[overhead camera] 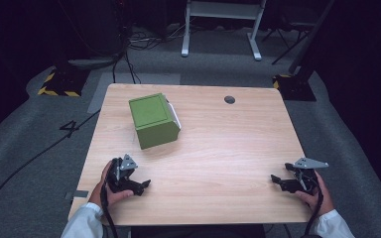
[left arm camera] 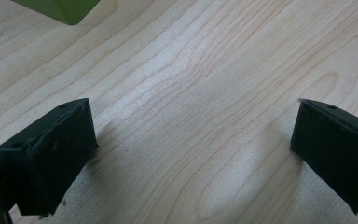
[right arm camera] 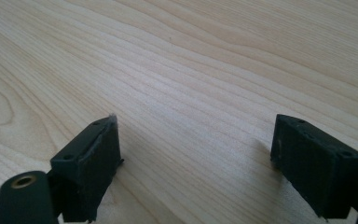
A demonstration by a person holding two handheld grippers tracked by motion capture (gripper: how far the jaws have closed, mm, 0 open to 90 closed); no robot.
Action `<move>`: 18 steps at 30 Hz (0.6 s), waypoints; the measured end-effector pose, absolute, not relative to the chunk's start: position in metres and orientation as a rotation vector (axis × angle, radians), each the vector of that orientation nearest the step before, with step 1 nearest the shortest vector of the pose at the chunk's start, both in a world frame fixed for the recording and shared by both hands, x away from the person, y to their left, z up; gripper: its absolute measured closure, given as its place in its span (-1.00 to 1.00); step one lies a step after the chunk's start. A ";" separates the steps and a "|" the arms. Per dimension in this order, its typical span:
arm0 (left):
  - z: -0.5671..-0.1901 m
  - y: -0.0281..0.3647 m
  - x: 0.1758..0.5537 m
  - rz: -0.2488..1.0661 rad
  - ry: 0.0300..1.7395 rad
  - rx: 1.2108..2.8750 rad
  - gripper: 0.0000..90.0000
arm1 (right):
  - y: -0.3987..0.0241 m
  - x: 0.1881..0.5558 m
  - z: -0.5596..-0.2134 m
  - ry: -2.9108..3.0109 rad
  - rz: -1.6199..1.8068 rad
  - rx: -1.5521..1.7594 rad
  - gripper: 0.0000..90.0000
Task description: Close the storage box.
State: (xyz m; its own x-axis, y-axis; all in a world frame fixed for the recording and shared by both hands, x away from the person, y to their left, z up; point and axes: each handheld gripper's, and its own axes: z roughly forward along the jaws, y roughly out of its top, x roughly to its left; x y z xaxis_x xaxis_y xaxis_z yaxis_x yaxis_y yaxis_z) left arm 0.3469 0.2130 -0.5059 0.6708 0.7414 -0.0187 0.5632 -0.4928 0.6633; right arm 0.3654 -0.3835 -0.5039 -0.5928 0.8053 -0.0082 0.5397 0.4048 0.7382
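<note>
My left gripper (overhead camera: 141, 185) and right gripper (overhead camera: 277, 180) rest low at the near edge of the wooden table (overhead camera: 218, 148), both jaws spread wide on nothing. A green box (overhead camera: 153, 120), possibly white-lidded, sits beyond my left gripper.

Light wooden table (overhead camera: 218, 148), green box (overhead camera: 154, 120) on its far-left part, both tongs resting near front edge.
</note>
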 end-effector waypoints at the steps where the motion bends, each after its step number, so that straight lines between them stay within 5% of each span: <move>1: -0.506 0.213 0.347 0.355 1.000 2.234 -1.00 | -0.383 0.365 -0.504 2.303 1.009 1.161 -0.65; 18: -0.506 0.213 0.348 0.349 0.994 2.237 -1.00 | -0.383 0.366 -0.504 2.302 1.008 1.162 -0.66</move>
